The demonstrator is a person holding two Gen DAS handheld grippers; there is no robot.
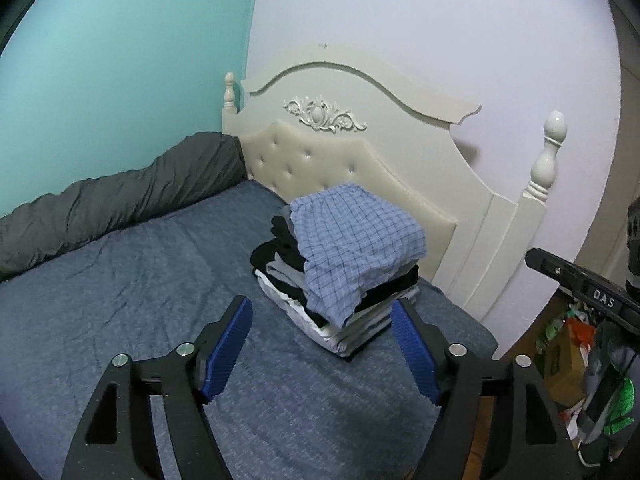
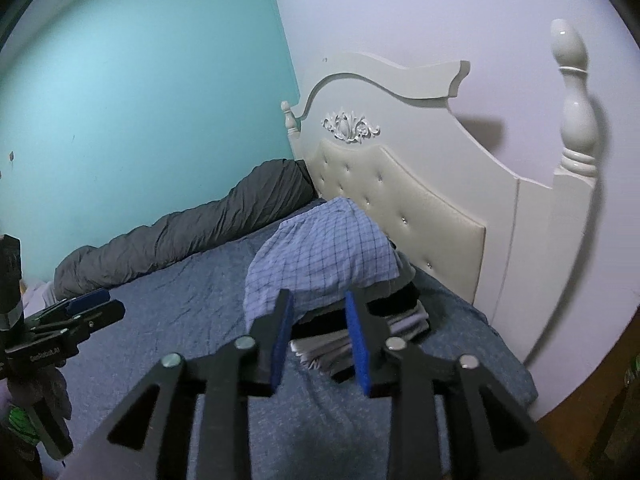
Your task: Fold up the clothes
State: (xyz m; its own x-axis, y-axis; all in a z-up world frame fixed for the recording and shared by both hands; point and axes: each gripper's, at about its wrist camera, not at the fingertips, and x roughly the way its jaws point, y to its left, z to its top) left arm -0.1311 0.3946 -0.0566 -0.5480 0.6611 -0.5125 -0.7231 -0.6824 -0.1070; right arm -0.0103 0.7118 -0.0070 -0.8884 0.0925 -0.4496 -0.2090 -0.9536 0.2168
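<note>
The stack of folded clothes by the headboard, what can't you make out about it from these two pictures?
- Left wrist view: the blue checked garment drapes over the stack of folded clothes, hiding the layers' tops, so their count is unclear.
- Right wrist view: the right gripper, jaws open and empty, blocks the stack's near side.
- Both views: the stack's side facing the cream tufted headboard is hidden.
- Left wrist view: floor clutter is cut by the edge.

My room is dim and cool-toned, with soft light from behind me casting a grey shadow of the cream carved headboard (image 1: 400,152) onto the pale lilac wall (image 1: 440,32). Its glossy white finial post (image 2: 576,100) carries a small glare spot. Both fisheye views bend straight edges and go black at the corners (mild grain throughout). The right view's black finger frames blur slightly.
</note>
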